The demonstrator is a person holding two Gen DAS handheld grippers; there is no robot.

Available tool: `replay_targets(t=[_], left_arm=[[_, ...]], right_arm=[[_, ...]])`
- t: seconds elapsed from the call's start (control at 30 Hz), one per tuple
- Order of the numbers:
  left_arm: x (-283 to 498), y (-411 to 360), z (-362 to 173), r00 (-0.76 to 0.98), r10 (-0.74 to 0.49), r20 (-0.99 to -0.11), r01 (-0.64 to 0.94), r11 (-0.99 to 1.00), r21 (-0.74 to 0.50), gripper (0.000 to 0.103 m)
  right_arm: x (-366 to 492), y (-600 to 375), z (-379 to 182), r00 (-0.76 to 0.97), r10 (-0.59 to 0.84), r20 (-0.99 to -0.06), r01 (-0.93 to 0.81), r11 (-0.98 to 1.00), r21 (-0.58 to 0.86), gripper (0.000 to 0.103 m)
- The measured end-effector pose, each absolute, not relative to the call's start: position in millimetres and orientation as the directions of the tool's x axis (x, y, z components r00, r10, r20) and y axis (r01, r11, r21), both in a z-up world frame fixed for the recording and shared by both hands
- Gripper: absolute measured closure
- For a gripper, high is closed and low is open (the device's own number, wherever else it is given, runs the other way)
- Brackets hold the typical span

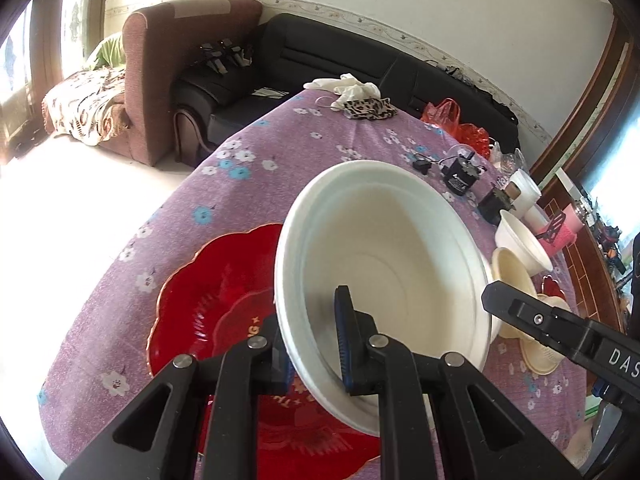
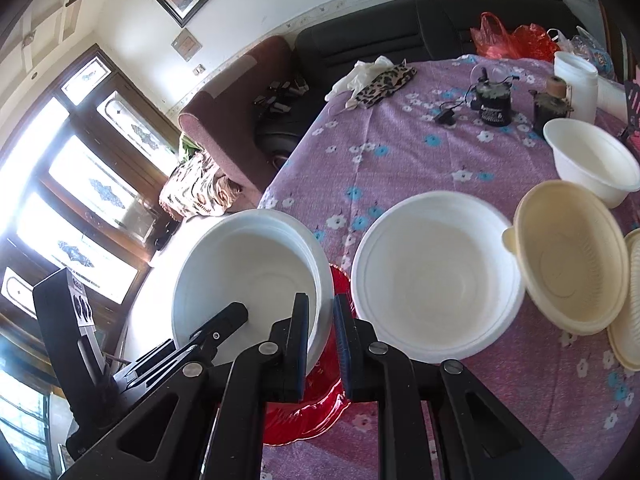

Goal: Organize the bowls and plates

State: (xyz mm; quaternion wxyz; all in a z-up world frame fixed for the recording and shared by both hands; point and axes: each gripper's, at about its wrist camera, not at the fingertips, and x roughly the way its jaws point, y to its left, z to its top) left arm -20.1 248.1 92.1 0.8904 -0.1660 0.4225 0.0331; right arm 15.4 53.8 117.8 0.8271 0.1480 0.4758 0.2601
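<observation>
My left gripper (image 1: 310,310) is shut on the near rim of a large white bowl (image 1: 384,264), one finger inside and one outside, and holds it tilted above a red scalloped plate (image 1: 208,300). In the right wrist view the same white bowl (image 2: 252,276) has its right rim between the fingers of my right gripper (image 2: 321,299), which is shut on it. The left gripper (image 2: 234,314) clamps the bowl from the lower left. A second white bowl (image 2: 436,280) sits on the purple tablecloth (image 2: 400,152), with a tilted cream bowl (image 2: 572,256) and a smaller white bowl (image 2: 592,164) to its right.
A cream lid (image 2: 632,300) lies at the right edge. At the back of the table are a black device (image 2: 492,100), a white cup (image 2: 576,80), a leopard-print cloth (image 2: 384,84) and red bags (image 2: 516,40). Sofas (image 1: 192,80) stand beyond the table's far edge.
</observation>
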Motion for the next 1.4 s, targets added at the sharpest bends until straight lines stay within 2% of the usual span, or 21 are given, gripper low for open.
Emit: replay_targets(t=[0.6,0.8,0.97,1.07,1.1,1.13,1.2,1.27,1.4], left_arm=[[-27,277,32,0.577,-0.105,-0.810,-0.259,0.917,-0.304,0.088],[-25,277,28,0.572,-0.095,-0.815,-0.261,0.920,-0.291,0.087],[-25,272,29,0.568,-0.104,-0.816,-0.253,0.922,-0.294,0.073],[-28,269,34,0.579,-0.112,-0.807,-0.233,0.927,-0.295,0.059],[-30,269,37,0.584,-0.121,-0.803,-0.226,0.926,-0.304,0.053],[-32,269,41,0.590,-0.121,-0.799,-0.224,0.925,-0.306,0.040],[-36,270,46,0.605,-0.109,-0.789,-0.230,0.924,-0.304,0.024],[-41,273,51,0.620,-0.103,-0.778,-0.229,0.924,-0.305,0.024],[-50,279,58,0.632,-0.139,-0.762,-0.230,0.906,-0.356,0.024]], right_arm=[[24,83,59,0.317,0.557,-0.768,-0.254,0.830,0.497,0.087],[25,87,49,0.305,0.549,-0.778,-0.246,0.835,0.492,0.087],[25,88,48,0.299,0.560,-0.772,-0.246,0.827,0.505,0.087],[25,89,49,0.304,0.572,-0.762,-0.257,0.819,0.512,0.087],[24,89,50,0.308,0.577,-0.757,-0.266,0.816,0.514,0.084],[23,90,51,0.311,0.583,-0.750,-0.277,0.811,0.516,0.083],[22,89,52,0.307,0.605,-0.735,-0.291,0.795,0.533,0.072],[20,89,53,0.308,0.622,-0.720,-0.304,0.782,0.545,0.064],[14,84,61,0.339,0.625,-0.704,-0.336,0.779,0.530,0.063]])
